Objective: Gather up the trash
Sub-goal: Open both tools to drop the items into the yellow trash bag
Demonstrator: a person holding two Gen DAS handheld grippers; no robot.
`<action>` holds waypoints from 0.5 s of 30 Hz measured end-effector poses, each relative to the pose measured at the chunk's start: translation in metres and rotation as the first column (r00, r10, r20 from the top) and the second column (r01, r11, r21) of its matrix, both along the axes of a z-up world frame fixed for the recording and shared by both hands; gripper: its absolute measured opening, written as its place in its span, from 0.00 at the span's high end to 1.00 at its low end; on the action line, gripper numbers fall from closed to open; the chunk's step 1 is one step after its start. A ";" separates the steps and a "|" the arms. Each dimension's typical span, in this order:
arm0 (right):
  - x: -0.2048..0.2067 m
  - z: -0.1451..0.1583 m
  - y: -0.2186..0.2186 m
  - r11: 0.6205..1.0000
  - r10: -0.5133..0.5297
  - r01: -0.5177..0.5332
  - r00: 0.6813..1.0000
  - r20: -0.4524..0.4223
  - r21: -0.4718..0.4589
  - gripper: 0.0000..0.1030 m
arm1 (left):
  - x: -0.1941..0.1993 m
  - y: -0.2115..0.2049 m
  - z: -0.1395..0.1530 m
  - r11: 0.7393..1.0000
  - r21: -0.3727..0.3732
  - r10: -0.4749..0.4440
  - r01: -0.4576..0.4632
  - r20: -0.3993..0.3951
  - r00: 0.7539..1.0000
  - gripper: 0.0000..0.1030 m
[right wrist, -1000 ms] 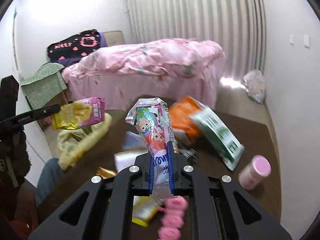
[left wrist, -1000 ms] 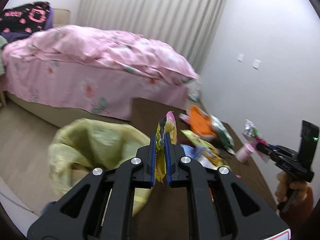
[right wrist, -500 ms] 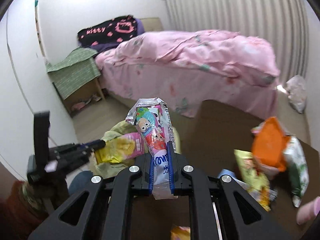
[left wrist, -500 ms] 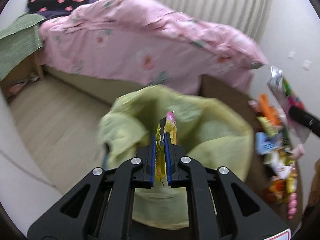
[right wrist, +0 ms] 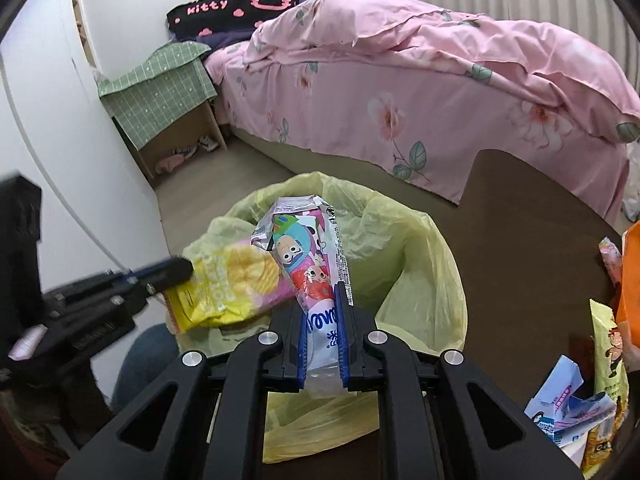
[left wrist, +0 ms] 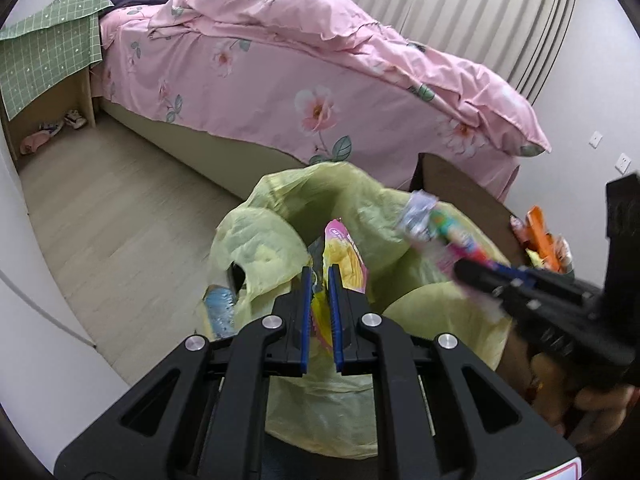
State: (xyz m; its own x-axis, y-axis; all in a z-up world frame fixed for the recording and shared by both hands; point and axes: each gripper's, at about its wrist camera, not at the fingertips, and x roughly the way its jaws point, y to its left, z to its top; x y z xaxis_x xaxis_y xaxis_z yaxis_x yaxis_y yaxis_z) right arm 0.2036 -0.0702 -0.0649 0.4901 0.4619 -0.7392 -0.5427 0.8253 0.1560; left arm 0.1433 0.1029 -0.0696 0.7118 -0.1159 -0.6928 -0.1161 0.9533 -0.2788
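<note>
My left gripper (left wrist: 319, 280) is shut on a yellow and pink chip packet (left wrist: 345, 258) and holds it over the open mouth of the yellow-green trash bag (left wrist: 280, 248). My right gripper (right wrist: 322, 300) is shut on a cartoon-printed snack wrapper (right wrist: 306, 252) and holds it over the same bag (right wrist: 424, 256). The chip packet also shows in the right wrist view (right wrist: 230, 284), just left of the wrapper. The right gripper and its wrapper (left wrist: 440, 232) show at the right of the left wrist view.
More wrappers (right wrist: 600, 368) and an orange packet (left wrist: 538, 236) lie on the dark brown table (right wrist: 520, 240) to the right. A bed with a pink floral quilt (left wrist: 320, 60) stands behind. A green-covered nightstand (right wrist: 160, 92) is at the far left.
Both grippers have swung left from the table's trash pile to above the trash bag, each still holding its packet. The right gripper has come in close beside the left one.
</note>
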 end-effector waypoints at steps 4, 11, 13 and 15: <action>-0.001 -0.001 0.002 0.999 0.005 -0.004 1.000 0.020 -0.035 0.76 | 0.004 0.001 0.007 0.999 -0.045 0.005 -0.005 0.015 1.000 0.87; -0.010 0.007 -0.008 0.998 -0.001 0.005 0.998 0.064 -0.057 0.68 | -0.001 0.005 0.030 0.998 -0.055 0.048 -0.044 0.073 0.996 0.67; -0.013 0.011 -0.014 0.999 -0.008 0.010 0.998 0.065 -0.036 0.62 | -0.004 0.004 0.036 0.998 -0.048 0.054 -0.050 0.096 0.994 0.60; -0.018 0.016 -0.022 0.999 -0.019 0.021 0.997 0.074 -0.026 0.61 | -0.007 0.002 0.042 0.998 -0.041 0.054 -0.049 0.115 0.992 0.56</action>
State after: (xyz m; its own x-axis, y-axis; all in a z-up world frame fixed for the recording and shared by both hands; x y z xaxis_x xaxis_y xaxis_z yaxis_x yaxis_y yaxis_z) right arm 0.1856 -0.0924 -0.0489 0.5529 0.4322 -0.7124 -0.5350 0.8396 0.0941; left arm 0.1367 0.1052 -0.0276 0.7930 -0.1016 -0.6006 -0.1295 0.9353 -0.3292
